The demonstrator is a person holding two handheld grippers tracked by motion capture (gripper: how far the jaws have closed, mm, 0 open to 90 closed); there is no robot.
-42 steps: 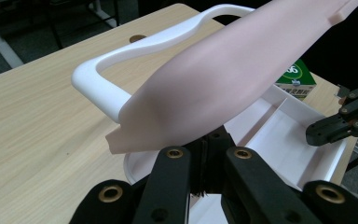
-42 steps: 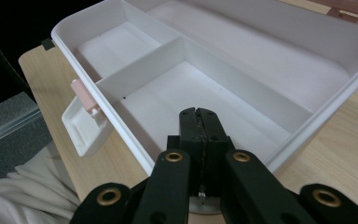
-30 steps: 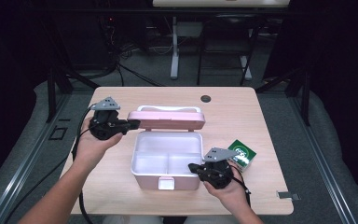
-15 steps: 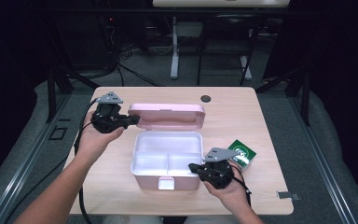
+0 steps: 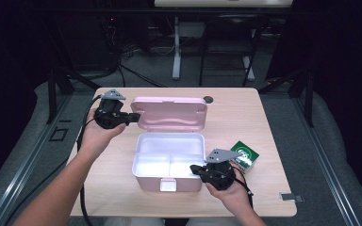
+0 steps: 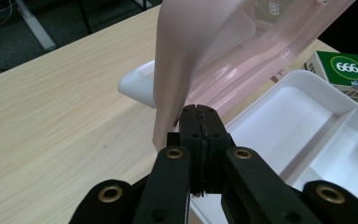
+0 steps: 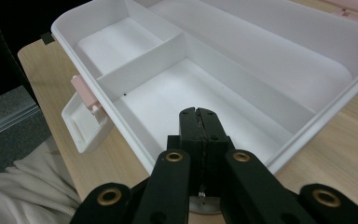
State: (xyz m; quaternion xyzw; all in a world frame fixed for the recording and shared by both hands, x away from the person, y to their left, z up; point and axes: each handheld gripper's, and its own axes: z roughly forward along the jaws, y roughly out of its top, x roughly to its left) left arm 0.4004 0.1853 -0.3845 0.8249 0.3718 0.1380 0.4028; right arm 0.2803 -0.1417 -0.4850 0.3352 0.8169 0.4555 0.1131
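Observation:
A pink lunch box stands open mid-table, with its white divided tray empty and its pink lid raised behind it. My left gripper is shut, tips against the lid's left edge. In the left gripper view the closed tips sit right at the lid, nothing between them. My right gripper is shut at the tray's front right corner. In the right gripper view its tips hover just over the tray's rim. A pink latch hangs at the front.
A small green carton marked 666 lies on the table right of the tray, just behind my right hand; it also shows in the left gripper view. A small dark round thing sits near the far edge. Bare wood lies left of the box.
My left hand has moved toward the far side of the table at the lid's left edge, and the lid now shows a broader face. The right hand has stayed put.

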